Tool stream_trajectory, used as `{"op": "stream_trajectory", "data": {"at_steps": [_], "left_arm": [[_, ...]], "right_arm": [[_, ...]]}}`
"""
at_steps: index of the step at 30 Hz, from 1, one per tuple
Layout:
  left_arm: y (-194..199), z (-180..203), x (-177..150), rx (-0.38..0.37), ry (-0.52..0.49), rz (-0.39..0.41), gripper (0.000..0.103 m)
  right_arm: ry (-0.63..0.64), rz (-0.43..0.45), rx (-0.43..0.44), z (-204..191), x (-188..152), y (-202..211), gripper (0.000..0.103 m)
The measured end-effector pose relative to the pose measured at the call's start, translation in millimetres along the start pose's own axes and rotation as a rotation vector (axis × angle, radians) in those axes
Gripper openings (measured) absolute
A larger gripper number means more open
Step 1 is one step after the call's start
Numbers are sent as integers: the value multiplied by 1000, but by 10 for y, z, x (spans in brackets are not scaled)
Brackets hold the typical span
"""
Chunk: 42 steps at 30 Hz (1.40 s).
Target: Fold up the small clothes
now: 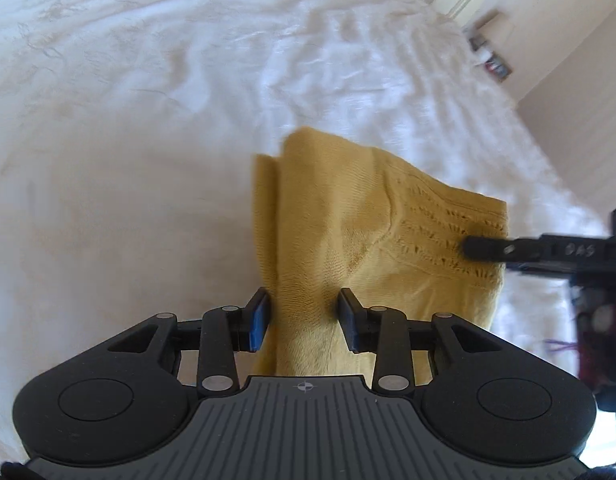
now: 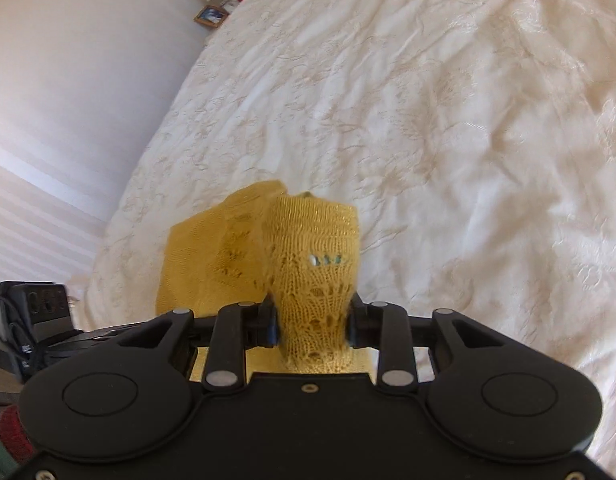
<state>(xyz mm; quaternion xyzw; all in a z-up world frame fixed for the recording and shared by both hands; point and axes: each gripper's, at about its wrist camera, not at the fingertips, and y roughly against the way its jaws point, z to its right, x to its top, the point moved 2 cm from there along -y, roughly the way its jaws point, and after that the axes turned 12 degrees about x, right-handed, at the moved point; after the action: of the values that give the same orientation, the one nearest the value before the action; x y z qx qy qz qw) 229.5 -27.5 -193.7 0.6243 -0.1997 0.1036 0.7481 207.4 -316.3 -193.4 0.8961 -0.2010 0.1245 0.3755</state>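
A small mustard-yellow knitted garment (image 1: 348, 216) with a lacy patterned band hangs above the white bedspread (image 1: 147, 100), held between both grippers. My left gripper (image 1: 305, 320) is shut on its plain knit part. My right gripper (image 2: 314, 322) is shut on the lacy band (image 2: 312, 276); one of its fingers (image 1: 488, 246) shows in the left wrist view, reaching in from the right onto that band. The rest of the garment (image 2: 195, 264) hangs to the left in the right wrist view.
The bedspread (image 2: 428, 120) is wrinkled, with a faint floral pattern. A wall (image 2: 67, 80) and a bedside surface with a picture frame (image 2: 210, 16) lie beyond the bed's edge. A black device with cables (image 2: 31, 300) sits at the lower left.
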Motion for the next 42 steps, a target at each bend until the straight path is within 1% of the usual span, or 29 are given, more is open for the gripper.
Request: {"op": "stream_trajectory", "data": {"at_steps": [1,2,3,4,5,6,10,13,15,18,23,25,27,28,30,31,33,36,37,38,39,40,41,42], "left_arm": [[-119,-46,24,87,-26,-26,34],[-200,-102,45,142,-34,-54,33],[-222,-166,66,161,-23,-63,33],[-203,-216,89,162,-4,-54,33],[-144,-261,120,154,10,-30,33],[-96,-280,146,147,3,-11,33],[24,-149,249,111,-101,41,34],[-9,21,298,64,-164,46,35],[-18,101,247,45,-186,37,35],[-12,200,25,0,-255,-1,35],[129,314,-514,-80,-455,-75,35],[142,318,-731,-92,-543,-112,35],[110,262,-900,-77,-590,-151,35],[77,187,-969,-60,-582,-178,35],[12,12,-1027,-47,-508,-235,35],[3,-82,-1038,-36,-471,-250,35],[28,-217,-1038,-27,-429,-250,35],[121,-302,-977,-30,-386,-228,35],[162,-322,-953,-32,-368,-216,35],[204,-340,-925,-36,-350,-201,36],[249,-344,-894,-40,-328,-186,38],[294,-347,-872,-43,-306,-172,47],[333,-340,-847,-44,-285,-164,53],[372,-334,-830,-43,-267,-153,66]], "right_arm": [[7,18,-85,85,61,-48,44],[18,33,-139,137,111,-73,44],[24,44,-170,152,146,-80,44],[28,56,-184,141,174,-63,44],[35,64,-168,108,183,-42,44],[48,68,-146,55,171,-19,44],[108,20,-120,-137,0,-63,44],[97,-11,-121,-220,-204,-160,44],[83,-42,-110,-275,-378,-222,44],[125,-106,-134,-406,-670,-304,44],[104,-199,-133,-421,-1125,-386,45],[111,-244,-155,-402,-1296,-418,45],[103,-268,-179,-352,-1427,-411,43],[88,-268,-186,-321,-1461,-392,43],[57,-255,-200,-269,-1486,-340,43],[44,-247,-209,-253,-1482,-306,43],[38,-241,-223,-251,-1479,-268,43],[35,-227,-242,-268,-1503,-211,44],[34,-221,-247,-275,-1503,-180,45],[35,-211,-250,-291,-1506,-152,52],[38,-197,-251,-324,-1505,-117,60],[41,-181,-251,-350,-1503,-78,63],[44,-165,-251,-371,-1509,-46,67],[46,-150,-255,-400,-1502,1,72]]}}
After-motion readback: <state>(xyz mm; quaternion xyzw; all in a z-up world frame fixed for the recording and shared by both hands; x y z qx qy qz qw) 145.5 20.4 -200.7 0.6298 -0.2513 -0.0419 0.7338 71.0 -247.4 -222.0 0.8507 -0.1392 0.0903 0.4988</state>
